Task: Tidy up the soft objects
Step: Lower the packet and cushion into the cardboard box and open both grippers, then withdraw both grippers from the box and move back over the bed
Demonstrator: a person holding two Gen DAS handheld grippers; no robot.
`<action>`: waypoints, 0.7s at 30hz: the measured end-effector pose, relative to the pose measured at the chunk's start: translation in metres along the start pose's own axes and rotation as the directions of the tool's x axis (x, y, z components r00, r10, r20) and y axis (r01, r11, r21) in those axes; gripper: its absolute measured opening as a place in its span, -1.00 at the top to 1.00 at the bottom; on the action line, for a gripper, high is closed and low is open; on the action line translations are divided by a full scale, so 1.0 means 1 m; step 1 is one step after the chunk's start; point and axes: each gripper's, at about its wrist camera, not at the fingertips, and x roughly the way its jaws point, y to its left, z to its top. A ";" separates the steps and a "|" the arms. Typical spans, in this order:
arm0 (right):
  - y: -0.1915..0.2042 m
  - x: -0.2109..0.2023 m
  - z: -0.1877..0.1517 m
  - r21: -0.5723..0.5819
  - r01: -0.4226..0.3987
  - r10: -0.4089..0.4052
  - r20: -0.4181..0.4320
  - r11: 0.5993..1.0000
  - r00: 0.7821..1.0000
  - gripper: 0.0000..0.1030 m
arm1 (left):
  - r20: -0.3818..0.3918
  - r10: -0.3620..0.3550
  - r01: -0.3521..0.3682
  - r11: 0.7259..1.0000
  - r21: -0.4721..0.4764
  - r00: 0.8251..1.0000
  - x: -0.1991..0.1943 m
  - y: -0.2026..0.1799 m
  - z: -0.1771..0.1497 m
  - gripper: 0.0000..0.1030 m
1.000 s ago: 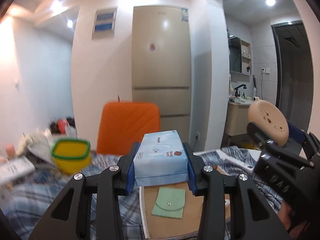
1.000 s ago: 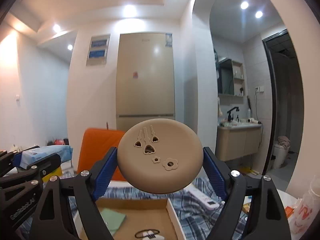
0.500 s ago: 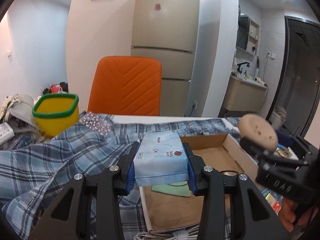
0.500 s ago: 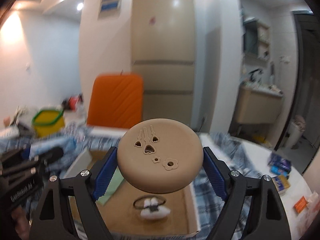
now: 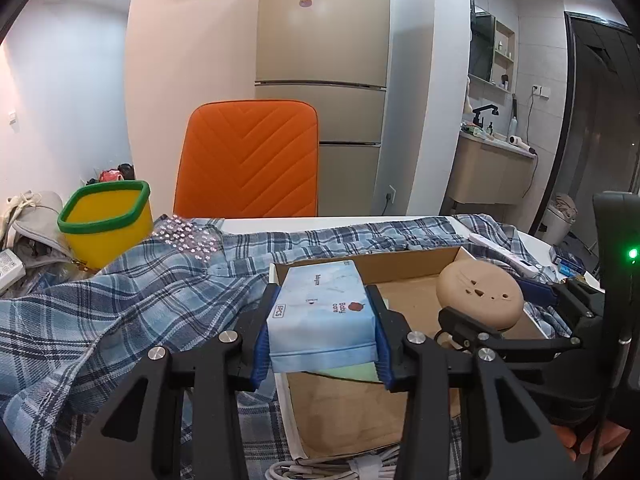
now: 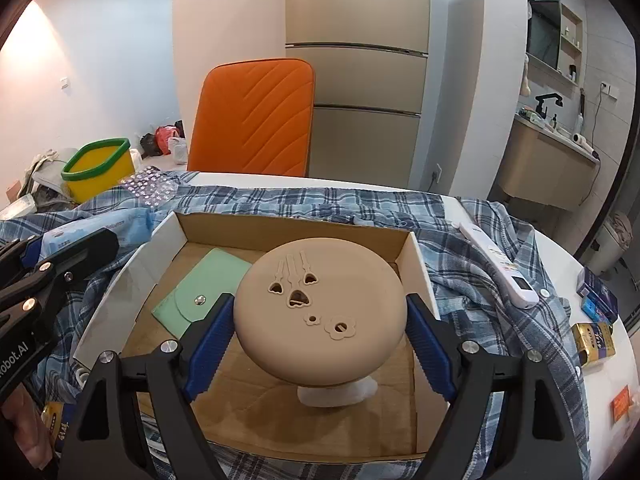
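My left gripper (image 5: pixel 322 330) is shut on a light blue tissue pack (image 5: pixel 322 316) and holds it over the left edge of an open cardboard box (image 5: pixel 408 264). My right gripper (image 6: pixel 318 340) is shut on a round beige soft disc (image 6: pixel 320 312) with small cut-out shapes and holds it above the box floor (image 6: pixel 280 412). The disc also shows in the left wrist view (image 5: pixel 480 294). A mint green pouch (image 6: pixel 200 292) lies in the box at the left. A white object (image 6: pixel 338 394) lies under the disc, mostly hidden.
A blue plaid shirt (image 6: pixel 480 240) covers the white table around the box. A yellow bin with green rim (image 5: pixel 106 224) stands at the far left. An orange chair (image 5: pixel 248 160) is behind the table. A white remote (image 6: pixel 498 266) and small packets (image 6: pixel 592 338) lie at the right.
Both grippers have tilted down and come lower toward the box. The disc is now over the box interior and the tissue pack over its left edge.
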 end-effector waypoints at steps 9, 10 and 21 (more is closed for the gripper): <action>-0.002 -0.010 0.003 0.008 0.036 -0.036 0.030 0.999 0.999 -0.69 | 0.030 0.002 -0.002 1.000 0.010 1.000 -0.003 -0.001 0.000 -0.19; -0.004 -0.013 0.003 0.018 0.039 -0.040 0.036 0.999 0.999 -0.69 | 0.034 0.003 -0.004 1.000 0.015 0.999 -0.004 -0.002 -0.001 -0.23; -0.019 -0.034 0.010 0.064 0.045 -0.050 0.090 0.997 0.995 -0.69 | 0.109 0.028 -0.027 1.000 -0.016 0.994 -0.020 0.003 0.003 -0.80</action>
